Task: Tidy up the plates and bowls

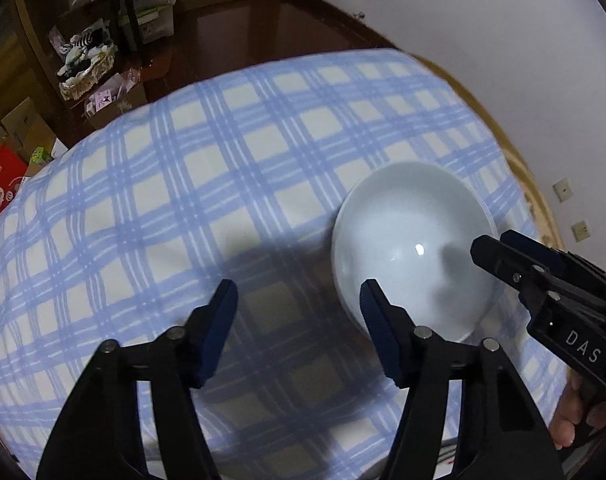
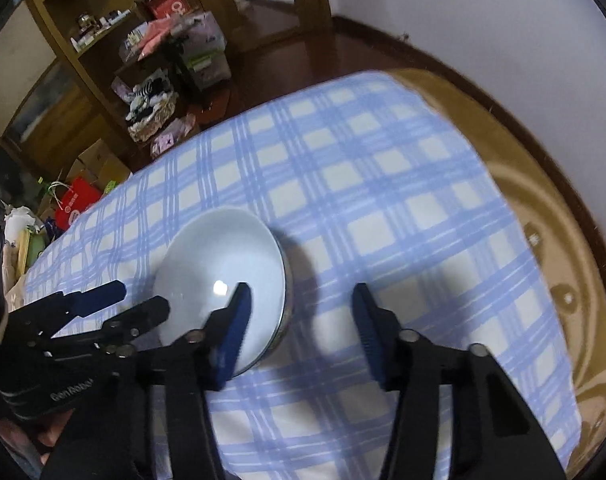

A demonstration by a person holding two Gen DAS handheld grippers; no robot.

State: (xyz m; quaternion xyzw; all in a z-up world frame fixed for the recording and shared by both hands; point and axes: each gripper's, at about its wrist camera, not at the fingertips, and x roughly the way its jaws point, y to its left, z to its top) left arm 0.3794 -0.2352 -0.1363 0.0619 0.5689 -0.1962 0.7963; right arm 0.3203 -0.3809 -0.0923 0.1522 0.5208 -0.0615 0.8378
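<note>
A pale glazed bowl [image 1: 411, 248] [image 2: 219, 264] stands upright on the blue-and-white checked cloth [image 1: 223, 184] [image 2: 383, 200]. My left gripper [image 1: 299, 292] hangs over the bowl's left rim, one finger over the inside and the other over the cloth, with no pad pressing. My right gripper [image 2: 301, 292] straddles the bowl's right rim: its left finger [image 2: 239, 308] is over the inside and the other stands clear on the cloth side. Each gripper also shows in the other's view, the right gripper [image 1: 495, 240] at the bowl's right edge and the left gripper [image 2: 139, 300] at its left edge.
The cloth covers a round wooden table whose bare rim [image 2: 551, 208] shows on the right near a white wall. Beyond the far edge lie dark floor, wooden shelves [image 2: 63, 40], a basket of clutter [image 1: 83, 64] and a red bag [image 2: 79, 200]. A hand [image 1: 571, 416] holds the right gripper.
</note>
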